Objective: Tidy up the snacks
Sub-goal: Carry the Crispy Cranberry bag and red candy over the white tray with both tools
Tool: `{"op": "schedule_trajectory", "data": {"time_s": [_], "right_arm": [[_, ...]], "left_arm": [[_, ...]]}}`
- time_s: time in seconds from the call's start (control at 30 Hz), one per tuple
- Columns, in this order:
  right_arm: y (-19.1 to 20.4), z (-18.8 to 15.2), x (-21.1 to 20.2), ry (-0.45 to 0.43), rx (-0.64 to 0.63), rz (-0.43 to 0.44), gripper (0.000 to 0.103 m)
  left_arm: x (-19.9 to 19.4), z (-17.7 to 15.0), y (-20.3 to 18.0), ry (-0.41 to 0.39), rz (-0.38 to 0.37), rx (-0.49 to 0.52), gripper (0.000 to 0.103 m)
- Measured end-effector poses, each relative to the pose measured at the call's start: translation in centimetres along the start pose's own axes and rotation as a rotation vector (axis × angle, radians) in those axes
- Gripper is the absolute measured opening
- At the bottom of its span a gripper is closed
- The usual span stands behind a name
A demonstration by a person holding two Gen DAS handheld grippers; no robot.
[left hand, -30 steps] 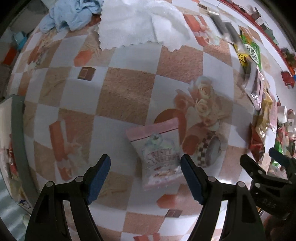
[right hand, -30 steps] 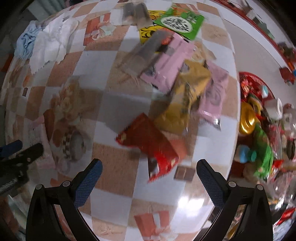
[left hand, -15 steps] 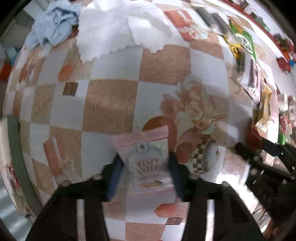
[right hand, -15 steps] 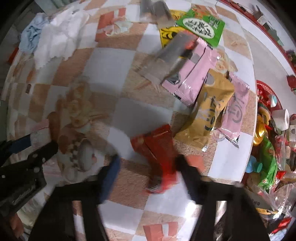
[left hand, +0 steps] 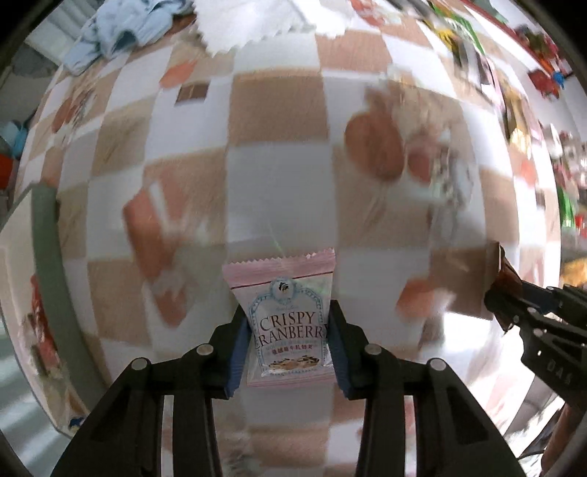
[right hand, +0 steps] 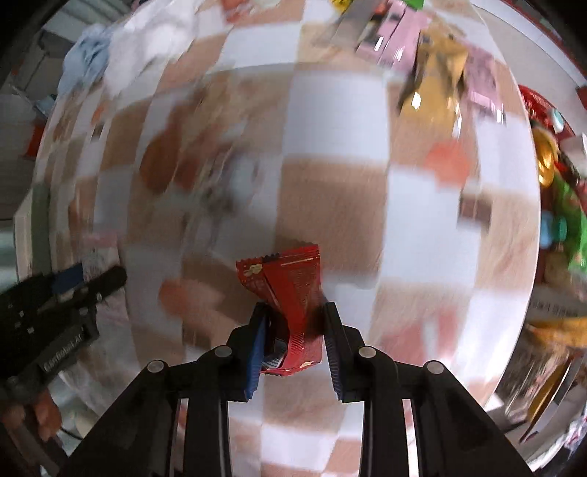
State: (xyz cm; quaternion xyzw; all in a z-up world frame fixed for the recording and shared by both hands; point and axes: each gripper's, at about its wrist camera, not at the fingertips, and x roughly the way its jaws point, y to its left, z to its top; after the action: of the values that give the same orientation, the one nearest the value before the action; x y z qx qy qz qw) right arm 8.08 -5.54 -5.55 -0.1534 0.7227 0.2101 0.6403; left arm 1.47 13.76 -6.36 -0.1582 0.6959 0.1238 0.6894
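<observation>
Along the far left edge of the left wrist view a white tray with a grey-green rim (left hand: 46,257) is sitting at the side of the checkered tabletop (left hand: 275,121), and at the top left a light blue cloth (left hand: 117,29) is lying bunched beside a white cloth (left hand: 253,22). Low in the middle of that view, the left gripper (left hand: 290,343) is pointing down at the tabletop and its jaws are closing, with the blue pads already pressing on both sides of a pink crispy cranberry snack packet (left hand: 288,323); the packet is standing up between the pads, its crimped top edge facing away from the camera. The background is blurring, so the printed pattern underneath is hard to read. In the right wrist view, the right gripper (right hand: 293,345) is also pointing down, and its jaws are closing on a red snack packet (right hand: 293,304), which is being squeezed and twisted between the pads so that its lower half is narrowing while its upper end is fanning out above the tabletop. Farther right and toward the top, a yellow snack bag (right hand: 436,80) and pink snack packets (right hand: 400,33) are lying together in a loose pile, well apart from both grippers.
</observation>
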Motion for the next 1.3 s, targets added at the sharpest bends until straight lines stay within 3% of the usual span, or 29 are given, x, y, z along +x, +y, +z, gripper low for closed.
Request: {"op": "schedule_trajectory", "data": {"time_s": [0.13, 0.3, 0.6, 0.77, 0.93, 1.3], "right_arm": [[1.3, -3.0, 0.2, 0.018, 0.041, 0.017, 0.031], [2.8, -5.2, -0.4, 0.018, 0.086, 0.035, 0.031], [5.9, -6.8, -1.9, -0.016, 0.133, 0.023, 0.031], [9.7, -7.4, -3.6, -0.038, 0.127, 0.002, 0.031], [11.9, -7.4, -4.5, -0.049, 0.104, -0.014, 0.031], [17.5, -6.6, -6.3, -0.086, 0.007, -0.04, 0.031]], "left_arm": [[-0.5, -2.3, 1.3, 0.012, 0.007, 0.03, 0.043], [-2.5, -4.5, 3.7, -0.029, 0.009, 0.102, 0.043], [-6.5, -6.7, 5.6, -0.083, -0.021, 0.18, 0.043], [-8.6, -9.2, 6.1, -0.114, -0.037, 0.215, 0.043], [-8.3, -10.5, 5.2, -0.137, -0.036, 0.214, 0.043], [-11.5, -11.1, 9.4, -0.215, -0.047, 0.126, 0.043]]}}
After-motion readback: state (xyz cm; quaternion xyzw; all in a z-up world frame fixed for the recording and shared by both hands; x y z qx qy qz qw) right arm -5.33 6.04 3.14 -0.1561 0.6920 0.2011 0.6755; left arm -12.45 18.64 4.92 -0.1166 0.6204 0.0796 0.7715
